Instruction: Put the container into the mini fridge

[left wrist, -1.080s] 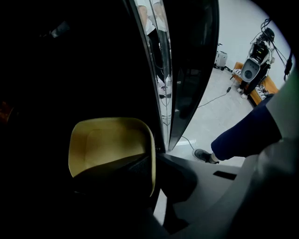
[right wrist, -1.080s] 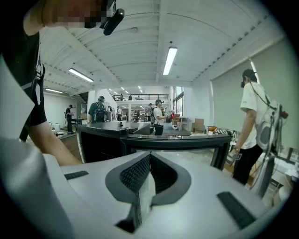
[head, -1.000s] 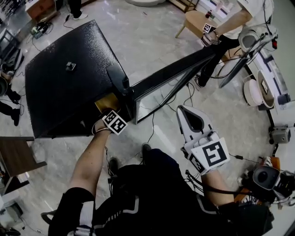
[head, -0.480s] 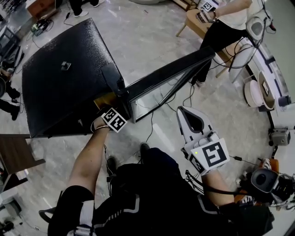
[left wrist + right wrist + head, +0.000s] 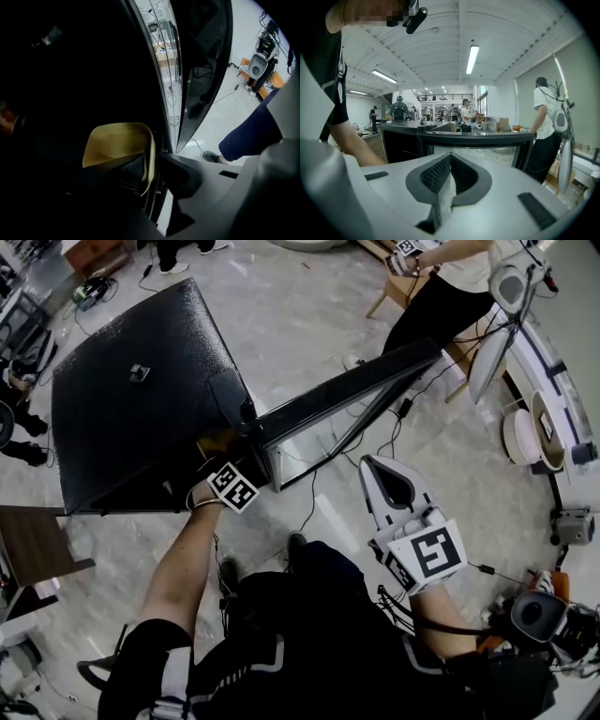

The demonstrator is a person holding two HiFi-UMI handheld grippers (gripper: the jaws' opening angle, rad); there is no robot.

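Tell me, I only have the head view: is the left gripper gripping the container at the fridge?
Observer: No. Left gripper view: the left gripper has just been opening its jaws; a wall of the yellow container stands between them, unpressed.
Operator: Is it inside the fridge?
Observer: Yes, in the dark interior of the fridge, beside the open glass door.
Operator: And the right gripper?
Observer: Right gripper view: the right gripper is shut, nothing between its jaws.
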